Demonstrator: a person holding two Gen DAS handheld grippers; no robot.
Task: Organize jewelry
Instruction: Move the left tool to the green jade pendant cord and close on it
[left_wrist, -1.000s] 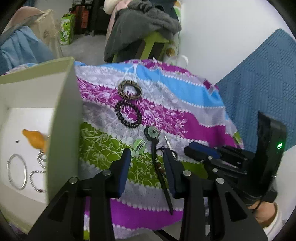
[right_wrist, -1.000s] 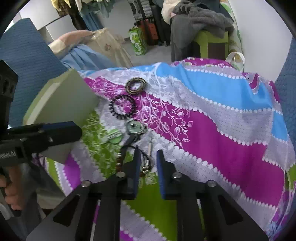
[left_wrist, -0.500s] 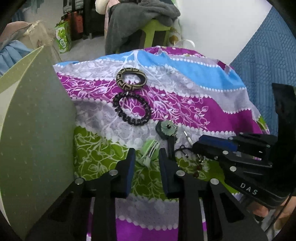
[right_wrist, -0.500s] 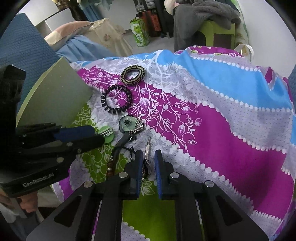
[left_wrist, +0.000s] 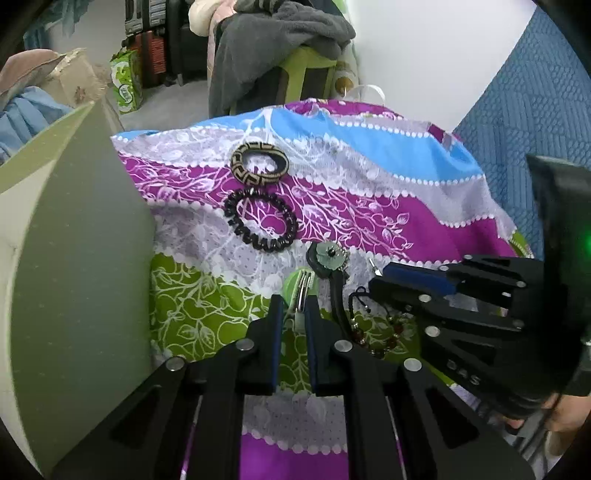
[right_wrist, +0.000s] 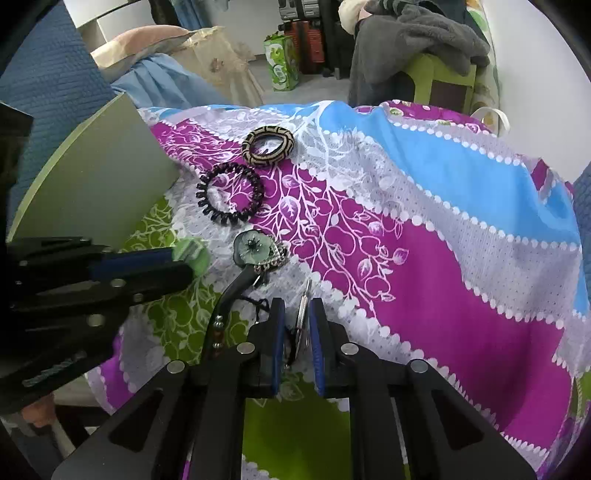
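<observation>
Purple, blue, grey and green printed cloth (left_wrist: 369, 206) is being shown spread over the table in the left wrist view, with a grey garment (left_wrist: 280, 40) draped on a green chair behind and a blue quilted panel (left_wrist: 524, 122) at the right. A pale green box wall (left_wrist: 77, 258) is standing at the cloth's left edge. The left gripper (left_wrist: 293, 317) has just been closing, and its blue pads are being pressed on a green hair clip (left_wrist: 300, 286) with metal prongs. Beyond it, a coiled black hair tie (left_wrist: 260, 220) and a woven tan-and-black bangle (left_wrist: 259, 163) are lying apart toward the far edge. A round green pendant (left_wrist: 330, 255) is lying just right of the clip.

In the right wrist view, more of the cloth's right side is being shown, along with a blue fabric bundle (right_wrist: 162, 81) behind the box. The right gripper (right_wrist: 297, 325) is being held nearly together on a thin metal clasp (right_wrist: 303, 310) of the pendant's black cord (right_wrist: 231, 291). A hand (right_wrist: 38, 411) is partly visible at the lower left.
</observation>
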